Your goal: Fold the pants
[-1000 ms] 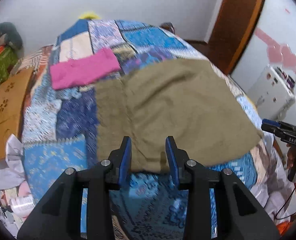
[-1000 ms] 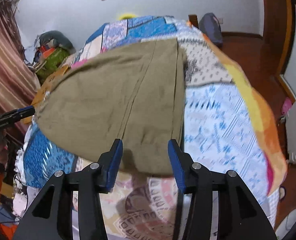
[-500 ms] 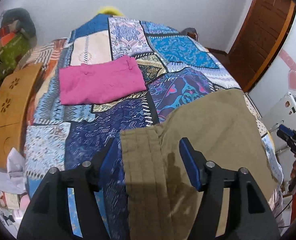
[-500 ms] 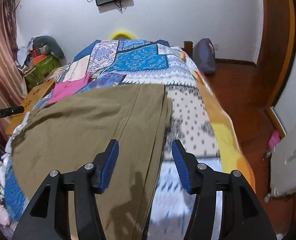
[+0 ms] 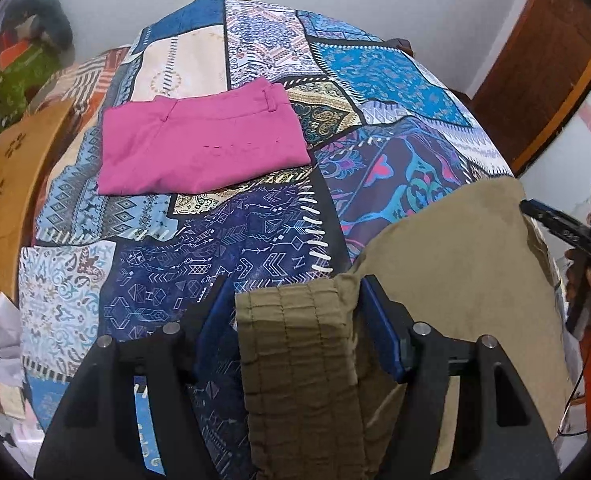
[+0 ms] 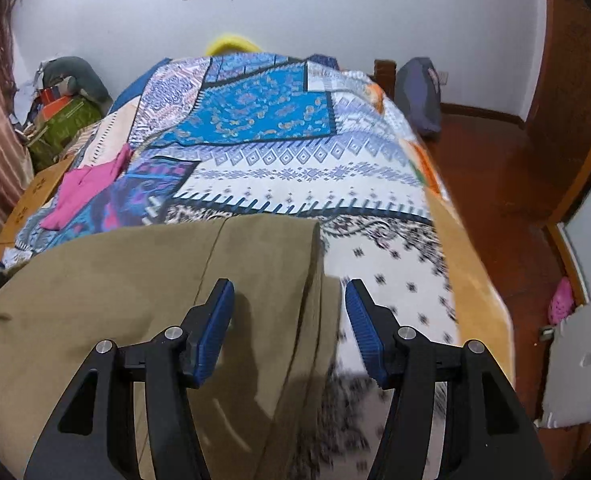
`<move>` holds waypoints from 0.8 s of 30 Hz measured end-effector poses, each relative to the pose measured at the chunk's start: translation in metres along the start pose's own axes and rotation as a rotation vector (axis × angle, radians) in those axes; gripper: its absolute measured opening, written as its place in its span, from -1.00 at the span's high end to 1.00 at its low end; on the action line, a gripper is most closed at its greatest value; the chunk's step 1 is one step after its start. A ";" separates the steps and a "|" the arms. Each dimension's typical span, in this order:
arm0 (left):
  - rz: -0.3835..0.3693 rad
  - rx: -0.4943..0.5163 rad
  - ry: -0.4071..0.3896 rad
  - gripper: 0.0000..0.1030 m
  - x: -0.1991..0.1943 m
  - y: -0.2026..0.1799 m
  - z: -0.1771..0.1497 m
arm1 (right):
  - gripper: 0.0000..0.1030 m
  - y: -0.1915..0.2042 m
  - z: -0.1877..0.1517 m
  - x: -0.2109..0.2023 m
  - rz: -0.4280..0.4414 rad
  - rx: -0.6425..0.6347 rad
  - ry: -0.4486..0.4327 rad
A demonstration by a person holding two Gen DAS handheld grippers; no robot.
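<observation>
- Olive pants [image 5: 447, 264] spread across lower right of left wrist frame, on patchwork bedspread [image 5: 223, 256]; elastic waistband [image 5: 299, 360] at bottom centre.
- Left gripper [image 5: 295, 320] at bottom centre, fingers spread wide, straddling the waistband; contact with fabric cannot be told.
- Right gripper [image 6: 289, 328] at bottom centre of right wrist frame, fingers spread, over the pants' right edge [image 6: 315, 280]; nothing pinched.
- Folded pink pants [image 5: 199, 144] at upper left, well apart from olive pants.
- Wooden board [image 5: 11, 184] at left edge.
</observation>
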State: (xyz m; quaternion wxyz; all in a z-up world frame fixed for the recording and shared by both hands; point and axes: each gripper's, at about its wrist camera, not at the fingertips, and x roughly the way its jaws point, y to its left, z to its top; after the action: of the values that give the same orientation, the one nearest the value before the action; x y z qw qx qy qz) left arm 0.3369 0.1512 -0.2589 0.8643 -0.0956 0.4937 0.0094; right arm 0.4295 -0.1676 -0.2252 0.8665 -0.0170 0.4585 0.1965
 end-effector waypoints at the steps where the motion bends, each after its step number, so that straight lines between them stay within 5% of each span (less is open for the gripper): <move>1: 0.004 -0.004 -0.004 -0.25 0.001 0.000 0.000 | -0.05 -0.001 0.000 0.004 0.007 0.003 0.001; 4: 0.018 -0.021 -0.015 -0.29 0.005 0.003 -0.001 | -0.03 -0.002 0.002 0.013 0.017 0.013 -0.010; 9: 0.018 -0.071 -0.007 -0.32 0.014 0.013 0.001 | 0.57 -0.003 0.003 0.024 -0.046 -0.018 0.000; 15: 0.044 -0.120 0.006 -0.55 0.022 0.021 -0.001 | 0.58 0.004 0.004 0.027 -0.096 -0.077 0.030; 21: 0.058 -0.079 0.008 -0.52 0.004 0.016 0.001 | 0.55 0.006 0.014 0.017 -0.112 -0.075 0.087; 24: 0.110 -0.005 -0.037 -0.52 -0.021 0.007 -0.002 | 0.30 0.011 0.015 -0.003 -0.112 -0.090 0.070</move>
State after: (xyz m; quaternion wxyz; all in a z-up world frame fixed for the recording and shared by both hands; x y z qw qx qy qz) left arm 0.3234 0.1594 -0.2430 0.8713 -0.0704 0.4820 0.0600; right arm 0.4359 -0.1548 -0.2123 0.8580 -0.0883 0.4775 0.1673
